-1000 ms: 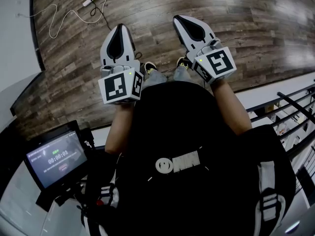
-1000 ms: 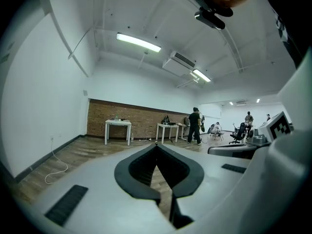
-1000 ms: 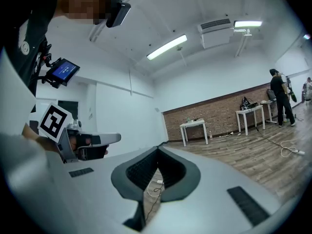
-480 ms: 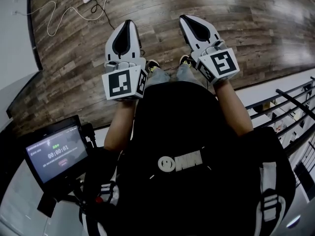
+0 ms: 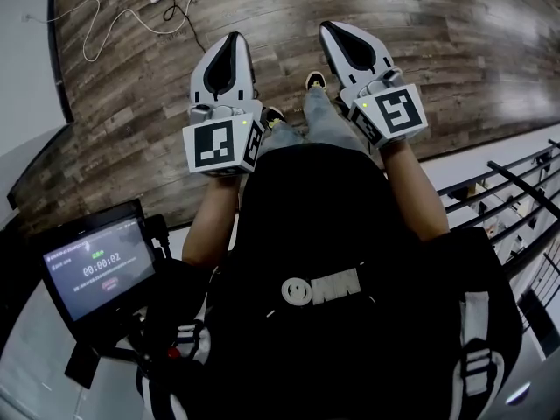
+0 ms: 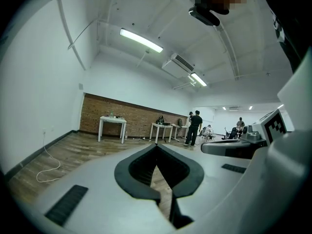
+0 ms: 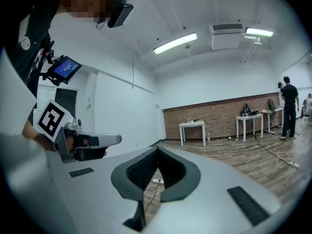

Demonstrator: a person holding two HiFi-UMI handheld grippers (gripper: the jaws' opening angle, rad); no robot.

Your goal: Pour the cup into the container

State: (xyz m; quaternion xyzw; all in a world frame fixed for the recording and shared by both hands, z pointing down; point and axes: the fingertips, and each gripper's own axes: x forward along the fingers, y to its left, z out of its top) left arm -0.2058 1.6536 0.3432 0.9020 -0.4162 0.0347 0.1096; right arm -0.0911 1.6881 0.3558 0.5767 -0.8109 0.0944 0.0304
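Both claws were held side by side at chest height above the wooden floor (image 5: pixel 122 112), pointing away from the body.

1. Left claw (image 5: pixel 233 42): in the left gripper view its jaws were clenched, the tips meeting at one line, with nothing between them. Only floor showed through the gap behind the tips. Its marker cube (image 5: pixel 219 145) faced the head camera.
2. Right claw (image 5: pixel 336 37): in the right gripper view its jaws were likewise clenched tip to tip and empty. Its marker cube (image 5: pixel 394 112) sat just above the forearm.
3. The two claws were apart, not touching. The person's shoes (image 5: pixel 313 80) showed between them on the floor.

A small screen (image 5: pixel 96 265) was mounted at the person's left side. A white cable (image 5: pixel 109 23) lay on the floor beyond the left claw.

In the left gripper view we noted a brick wall (image 6: pixel 122 116), white tables (image 6: pixel 112 126) before it and a standing person (image 6: pixel 195 126) further off.

We could not tell where the cup or the container stood; no view showed them.
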